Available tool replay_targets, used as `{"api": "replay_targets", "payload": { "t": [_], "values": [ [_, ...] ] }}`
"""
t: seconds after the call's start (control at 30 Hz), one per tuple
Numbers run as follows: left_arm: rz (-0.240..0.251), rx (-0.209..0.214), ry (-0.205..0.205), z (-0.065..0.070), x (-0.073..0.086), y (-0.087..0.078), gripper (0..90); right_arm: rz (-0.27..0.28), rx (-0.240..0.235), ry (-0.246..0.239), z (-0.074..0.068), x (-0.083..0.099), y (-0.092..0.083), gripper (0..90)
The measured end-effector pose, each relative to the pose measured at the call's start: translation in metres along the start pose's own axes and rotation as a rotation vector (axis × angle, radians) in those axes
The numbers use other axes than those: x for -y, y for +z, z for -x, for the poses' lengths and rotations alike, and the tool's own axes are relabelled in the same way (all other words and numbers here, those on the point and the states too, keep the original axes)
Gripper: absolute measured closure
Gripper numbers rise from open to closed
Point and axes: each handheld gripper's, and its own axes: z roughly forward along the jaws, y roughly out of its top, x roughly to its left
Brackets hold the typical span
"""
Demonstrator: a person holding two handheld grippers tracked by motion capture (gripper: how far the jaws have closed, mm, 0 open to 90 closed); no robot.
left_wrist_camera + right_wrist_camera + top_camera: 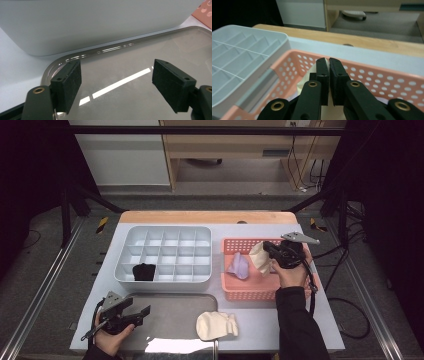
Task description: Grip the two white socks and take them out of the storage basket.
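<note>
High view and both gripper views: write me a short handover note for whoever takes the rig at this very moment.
Right tongs: shut on a cream folded cloth item, held above the pink perforated plastic basket.
Left tongs: open, holding nothing, over the grey metal tray.
Things: a lilac cloth item lies in the basket; a second cream cloth item lies at the tray's right edge; a black cloth item sits in a front compartment of the white divided plastic organiser.
Done: apparently one item sorted into the organiser.
Left: probably place the held item, then the other two.
</note>
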Motion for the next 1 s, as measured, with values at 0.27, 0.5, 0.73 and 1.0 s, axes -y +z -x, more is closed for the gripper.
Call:
{"api": "replay_targets", "payload": {
  "t": [0.27, 0.5, 0.73, 1.0],
  "values": [
    [0.003, -0.008, 0.002, 0.000, 0.000, -0.001, 22.2, 0.061, -0.066, -0.034, -0.023, -0.013, -0.024, 86.9],
    [0.009, 0.005, -0.011, 0.000, 0.000, -0.001, 22.2, 0.097, -0.115, -0.043, -0.038, -0.017, -0.041, 86.9],
    [0.011, -0.004, -0.017, 0.000, -0.001, -0.001, 23.3, 0.140, -0.180, -0.070, -0.053, -0.019, -0.068, 86.9],
    [0.012, -0.003, -0.021, 0.001, -0.001, -0.002, 22.3, 0.136, -0.255, -0.103, -0.068, -0.007, -0.092, 86.9]
  ]
}}
